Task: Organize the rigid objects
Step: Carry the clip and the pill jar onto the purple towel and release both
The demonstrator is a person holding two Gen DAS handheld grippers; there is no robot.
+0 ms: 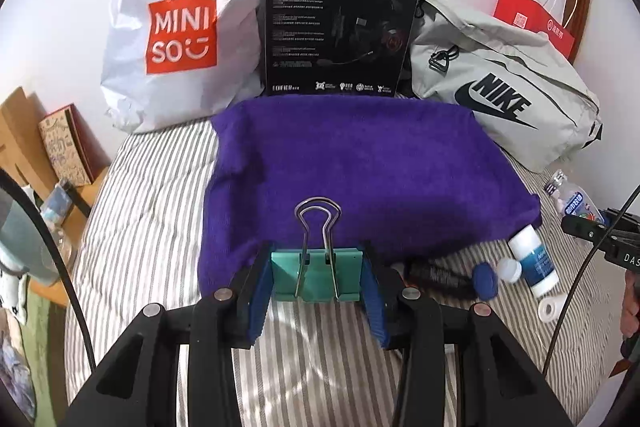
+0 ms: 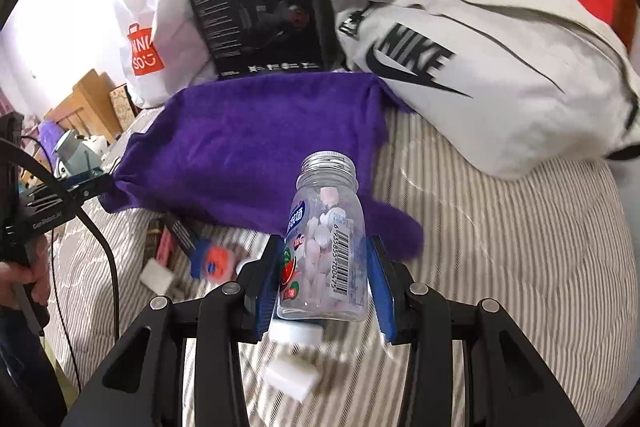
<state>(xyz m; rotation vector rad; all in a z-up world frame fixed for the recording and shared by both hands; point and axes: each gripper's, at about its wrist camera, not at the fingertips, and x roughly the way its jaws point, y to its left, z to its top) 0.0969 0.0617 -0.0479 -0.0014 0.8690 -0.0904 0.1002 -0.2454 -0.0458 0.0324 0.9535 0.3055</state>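
In the left wrist view my left gripper [image 1: 316, 269] is shut on a teal binder clip [image 1: 318, 277], its wire handles standing up, at the near edge of a purple towel [image 1: 360, 171]. My right gripper [image 2: 325, 279] is shut on a clear candy bottle [image 2: 328, 243] with a silver cap, held tilted above the striped bed beside the towel [image 2: 256, 147]. The same bottle [image 1: 576, 201] shows at the right edge of the left wrist view. Loose on the sheet lie a white bottle with a blue label [image 1: 534, 263], a blue cap [image 1: 486, 281] and a tape roll [image 1: 552, 309].
Against the wall stand a white Miniso bag [image 1: 180, 27], a black headset box [image 1: 340, 23], a grey Nike bag [image 1: 504, 83] and a red paper bag [image 1: 536, 23]. White blocks [image 2: 290, 377] and a blue-orange item [image 2: 212, 259] lie near my right gripper. A wooden stand [image 1: 24, 139] is left of the bed.
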